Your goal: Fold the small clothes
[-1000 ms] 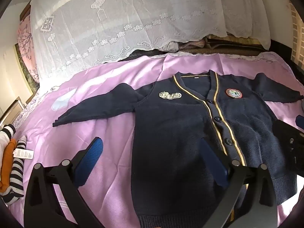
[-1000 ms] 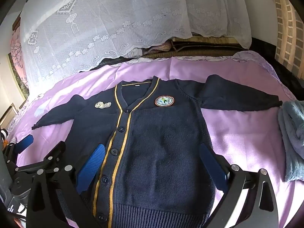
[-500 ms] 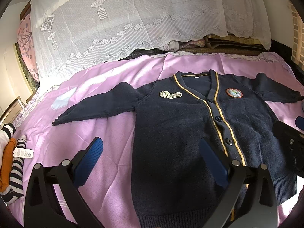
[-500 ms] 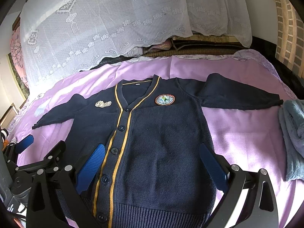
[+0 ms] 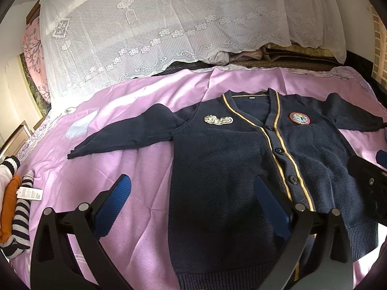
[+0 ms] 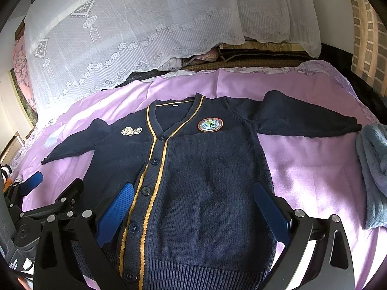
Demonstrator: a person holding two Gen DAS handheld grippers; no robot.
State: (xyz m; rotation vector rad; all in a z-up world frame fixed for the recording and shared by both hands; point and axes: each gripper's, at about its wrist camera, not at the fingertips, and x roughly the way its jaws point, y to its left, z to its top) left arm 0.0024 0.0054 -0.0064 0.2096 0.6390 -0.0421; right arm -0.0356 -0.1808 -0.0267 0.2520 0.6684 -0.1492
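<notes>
A small navy cardigan [image 5: 225, 169] with yellow trim, buttons and two chest badges lies flat, front up, on a purple bedsheet [image 5: 145, 164], both sleeves spread out sideways. It also shows in the right wrist view [image 6: 205, 181]. My left gripper [image 5: 192, 204] is open and empty, hovering above the cardigan's lower left side. My right gripper [image 6: 193, 211] is open and empty, hovering above the cardigan's lower right half near the hem. Neither touches the fabric.
Striped and orange clothes with a tag [image 5: 14, 207] lie at the left edge of the bed. A grey-blue fluffy garment [image 6: 373, 169] lies at the right. White lace-covered bedding [image 5: 169, 29] is stacked behind. The left gripper shows in the right wrist view [image 6: 48, 207].
Both grippers have shifted very slightly; the cardigan lies as before. Both stay open and empty.
</notes>
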